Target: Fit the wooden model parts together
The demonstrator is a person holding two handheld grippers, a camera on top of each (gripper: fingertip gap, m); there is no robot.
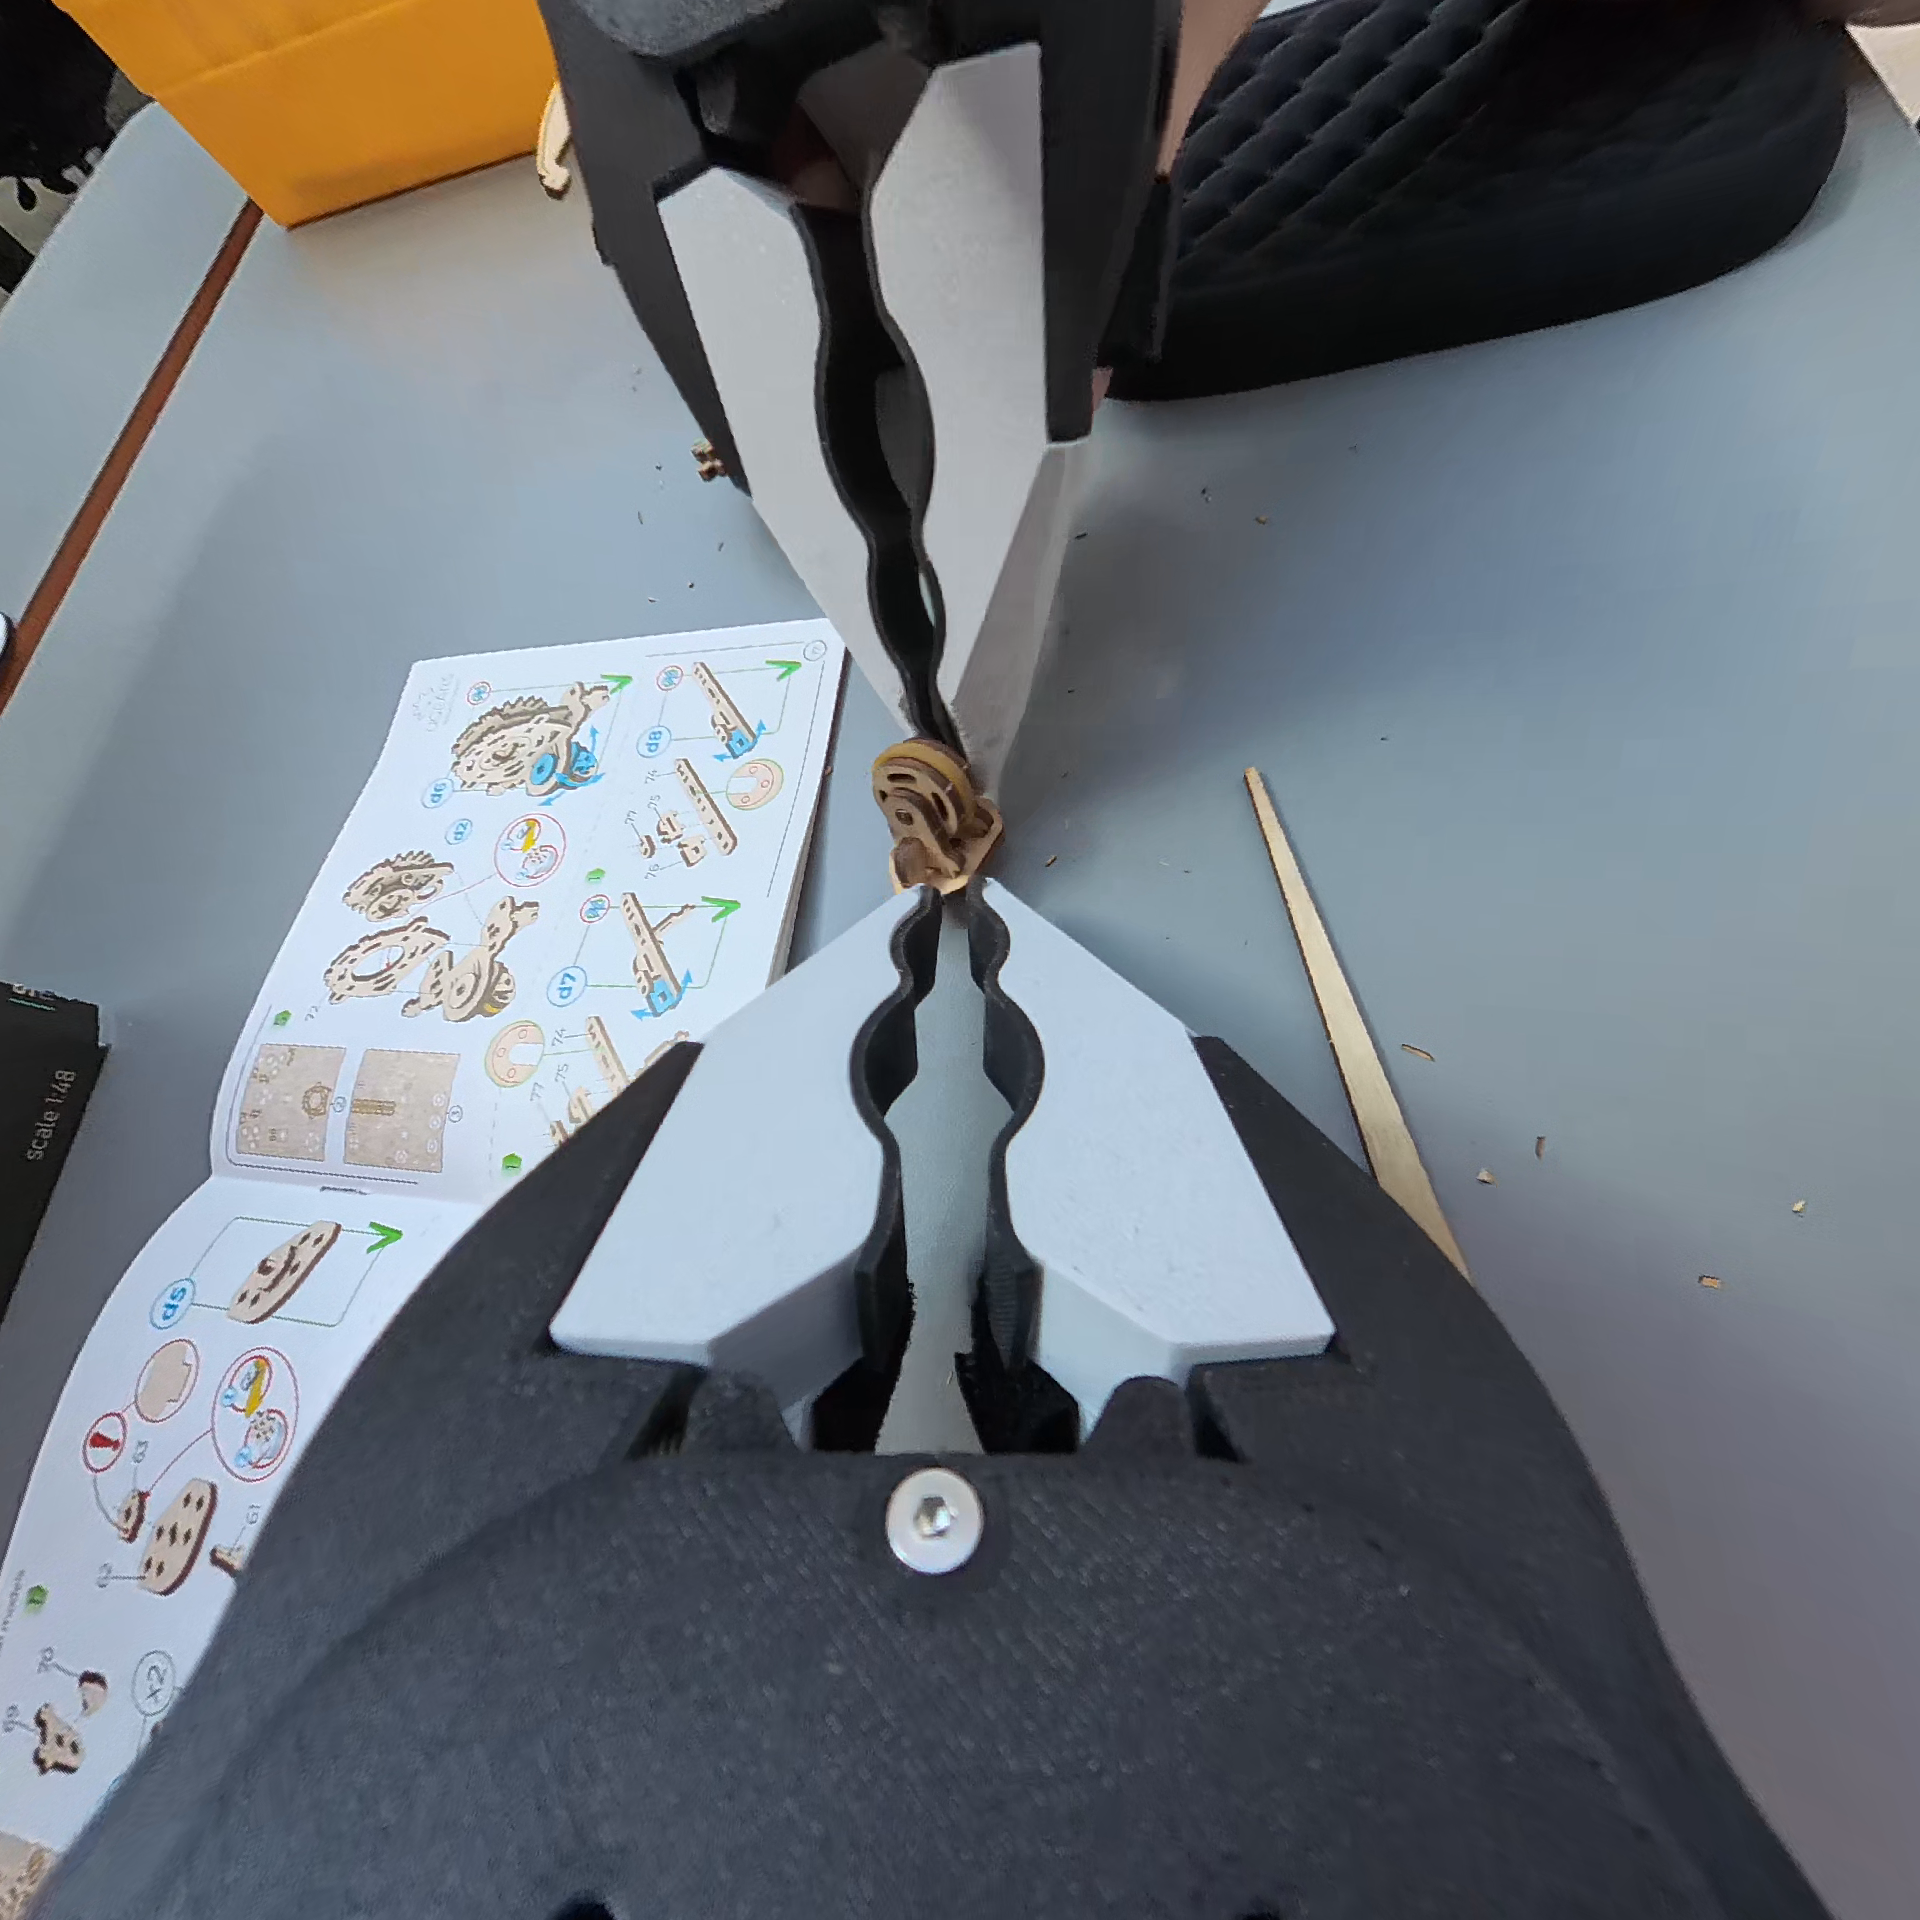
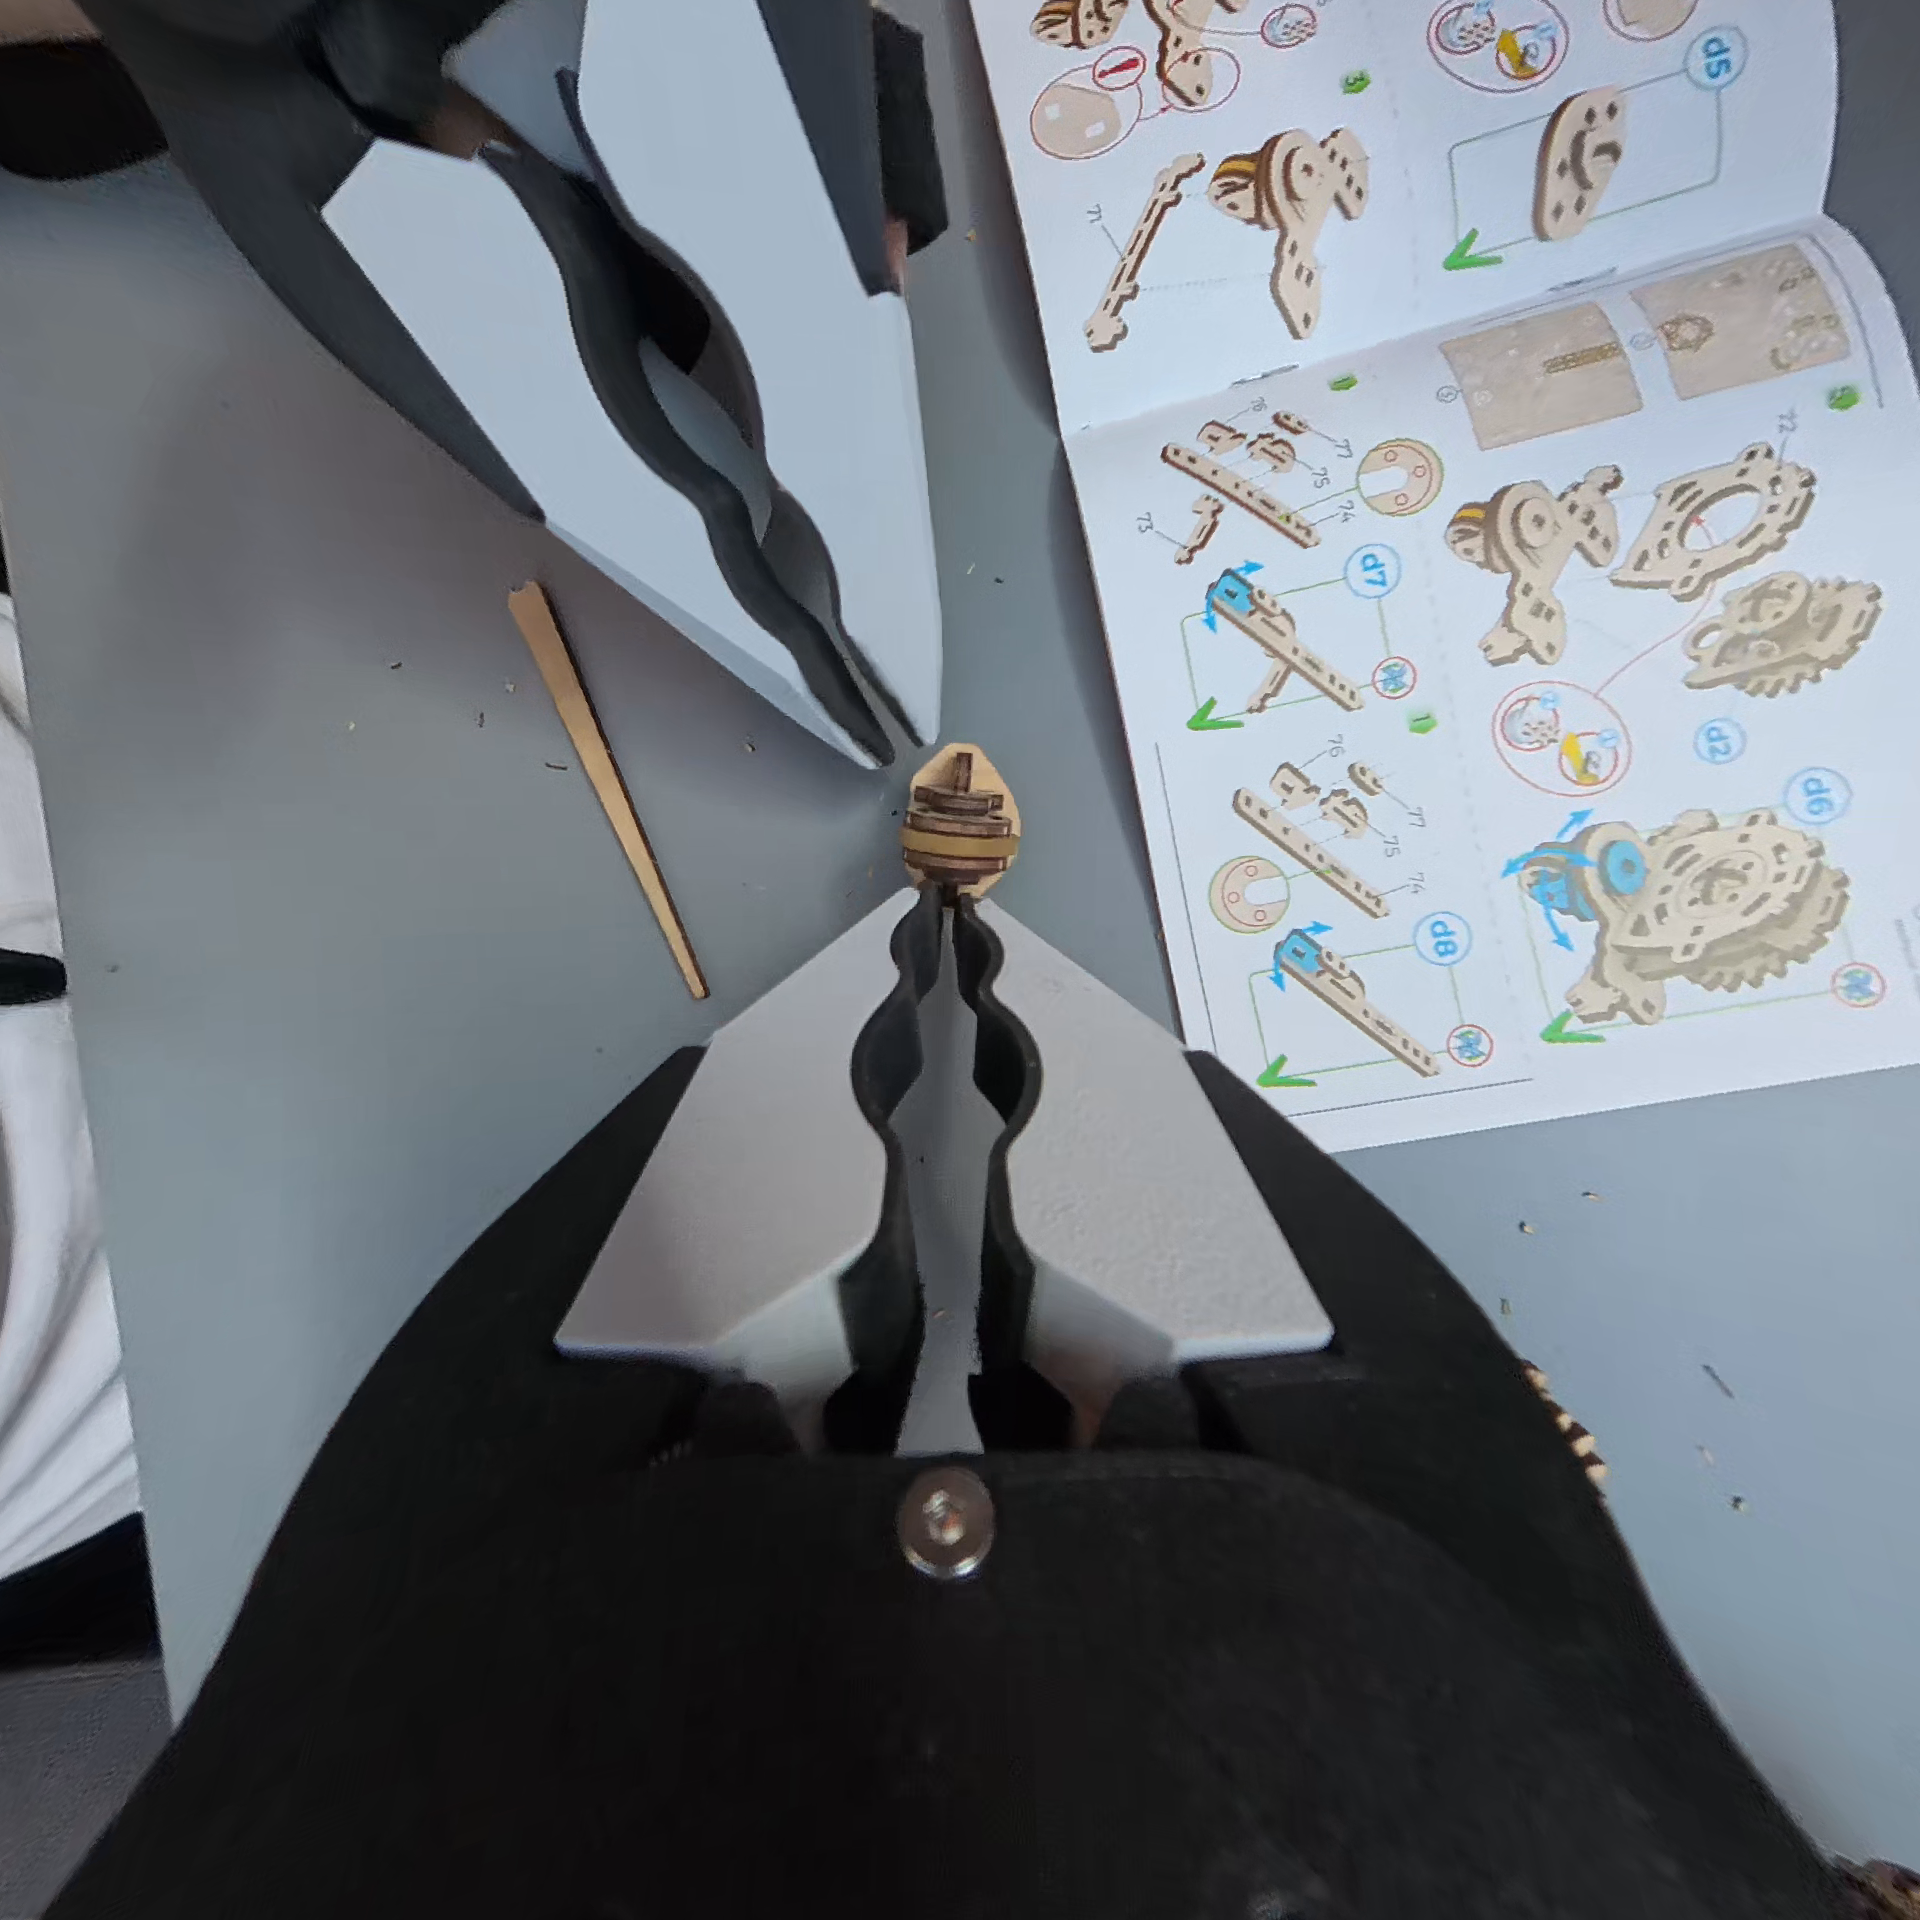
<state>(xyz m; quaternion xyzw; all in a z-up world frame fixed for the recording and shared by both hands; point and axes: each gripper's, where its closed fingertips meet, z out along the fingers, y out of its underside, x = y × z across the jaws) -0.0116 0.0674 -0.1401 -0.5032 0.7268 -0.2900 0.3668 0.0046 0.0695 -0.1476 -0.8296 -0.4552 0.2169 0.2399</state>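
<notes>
A small wooden assembly (image 2: pixel 961 821) of stacked discs on a flat pointed plate is held above the grey table (image 2: pixel 312 831). My right gripper (image 2: pixel 951 902) is shut on its near edge. In the left wrist view the assembly (image 1: pixel 935 816) sits between both grippers. The right gripper (image 1: pixel 954 743) comes down from above and pinches its top. My left gripper (image 1: pixel 943 896) is almost fully closed, with its tips against the assembly's lower tab. In the right wrist view the left gripper (image 2: pixel 891 750) ends just left of the assembly's far tip, and I see no clear grasp.
An open instruction booklet (image 1: pixel 540 914) lies on the table, also in the right wrist view (image 2: pixel 1558 623). A thin wooden sliver (image 1: pixel 1340 1018) lies beside the grippers. A yellow box (image 1: pixel 343 94), a black quilted cushion (image 1: pixel 1507 187) and a black box (image 1: pixel 47 1101) stand around. Wood chips are scattered. Less than 4 cm separates the two grippers' tips.
</notes>
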